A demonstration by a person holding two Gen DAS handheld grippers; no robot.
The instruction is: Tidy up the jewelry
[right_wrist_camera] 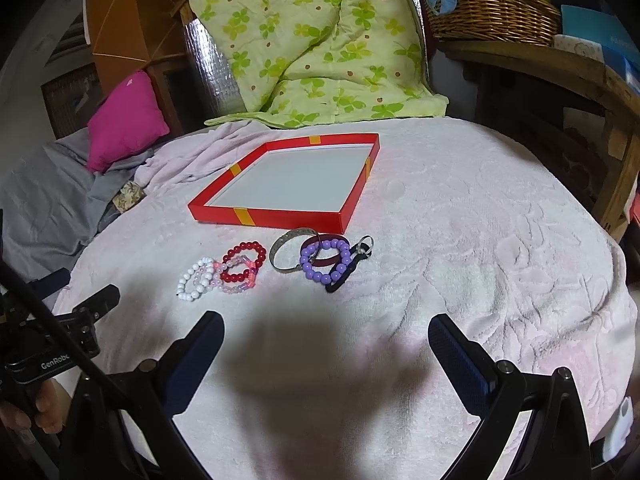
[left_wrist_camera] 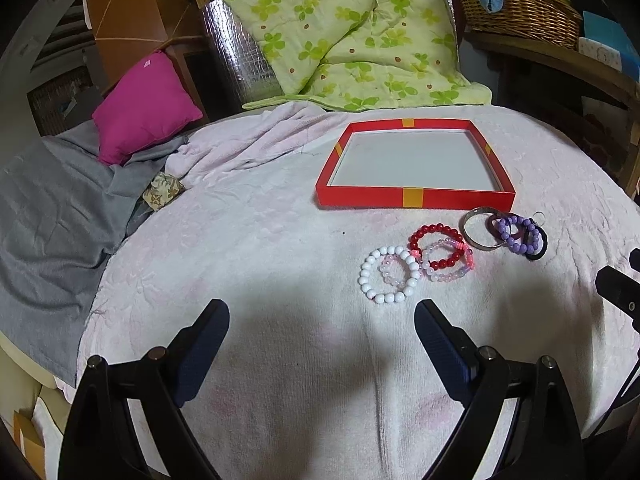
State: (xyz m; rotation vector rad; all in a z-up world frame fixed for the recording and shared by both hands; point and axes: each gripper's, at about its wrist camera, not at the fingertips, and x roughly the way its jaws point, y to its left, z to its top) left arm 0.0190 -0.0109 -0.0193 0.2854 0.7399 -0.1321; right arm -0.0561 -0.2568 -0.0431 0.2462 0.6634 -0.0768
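Observation:
A shallow red tray (left_wrist_camera: 414, 197) (right_wrist_camera: 264, 215) with a white floor lies on the pale towel, with nothing in it. In front of it lie a white bead bracelet (left_wrist_camera: 401, 296) (right_wrist_camera: 188, 284), a red bead bracelet (left_wrist_camera: 430, 231) (right_wrist_camera: 244, 246), pink clear bracelets (left_wrist_camera: 448, 272) (right_wrist_camera: 236, 288), a silver bangle (left_wrist_camera: 474, 236) (right_wrist_camera: 288, 240), a purple bead bracelet (left_wrist_camera: 510, 236) (right_wrist_camera: 324, 276), a dark purple band (right_wrist_camera: 326, 261) and a black hair tie (left_wrist_camera: 538, 246) (right_wrist_camera: 344, 278). My left gripper (left_wrist_camera: 322, 320) stands open just short of the white bracelet. My right gripper (right_wrist_camera: 326, 334) is open, short of the purple beads. Both hold nothing.
A pink-white towel (left_wrist_camera: 260, 248) covers the round surface. A grey cloth (left_wrist_camera: 52, 208) and magenta cushion (left_wrist_camera: 144, 104) lie at the left, a green floral quilt (left_wrist_camera: 352, 36) behind. A wicker basket (left_wrist_camera: 516, 8) sits on a wooden shelf at the back right. A hand (right_wrist_camera: 24, 412) holds the left gripper's handle.

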